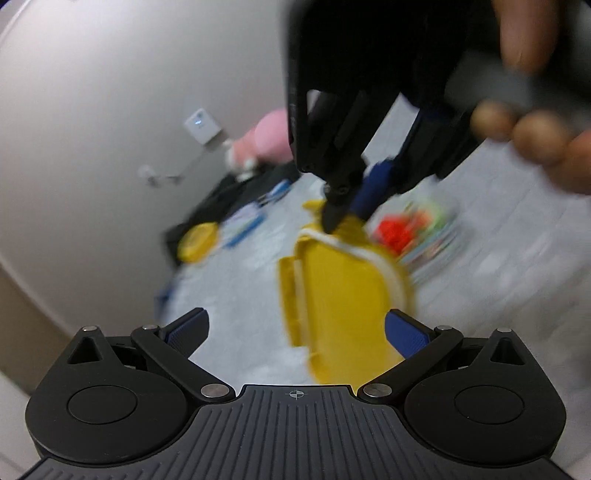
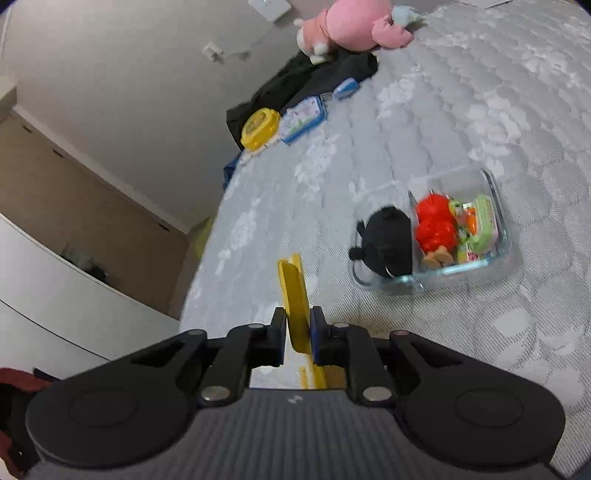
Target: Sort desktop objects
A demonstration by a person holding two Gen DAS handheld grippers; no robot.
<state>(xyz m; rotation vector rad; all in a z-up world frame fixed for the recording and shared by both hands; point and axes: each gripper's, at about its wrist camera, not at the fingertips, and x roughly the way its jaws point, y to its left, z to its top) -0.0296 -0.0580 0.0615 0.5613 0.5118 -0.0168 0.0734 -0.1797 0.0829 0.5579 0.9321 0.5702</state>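
Right hand-held gripper (image 2: 298, 338) is nearly closed, both pads clamped on a yellow lid (image 2: 294, 299) held edge-on and clear of the bed (image 2: 480, 110). Left wrist view shows the same lid (image 1: 343, 295) flat-on, with a pale seal round its rim, and the right hand-held gripper (image 1: 351, 206) pinching its far edge; a person's fingers (image 1: 517, 125) wrap that tool's handle.

Left hand-held gripper (image 1: 297, 332) is wide open, nothing between its pads; the lid sits ahead of it, contact not clear because of blur.

Glass container (image 2: 495, 192) rests on the bed right of the lid, well apart from it. It has two compartments: the left one holds a black pouch-like item (image 2: 388, 240), the right one a red ball-shaped toy (image 2: 434, 225) plus small green and orange bits (image 2: 480, 225).

Far edge of the bed: round yellow box (image 2: 260, 127), touching a blue-rimmed tin (image 2: 304, 116), both closed. Behind them dark cloth (image 2: 314, 81) and a pink plush toy (image 2: 354, 26).
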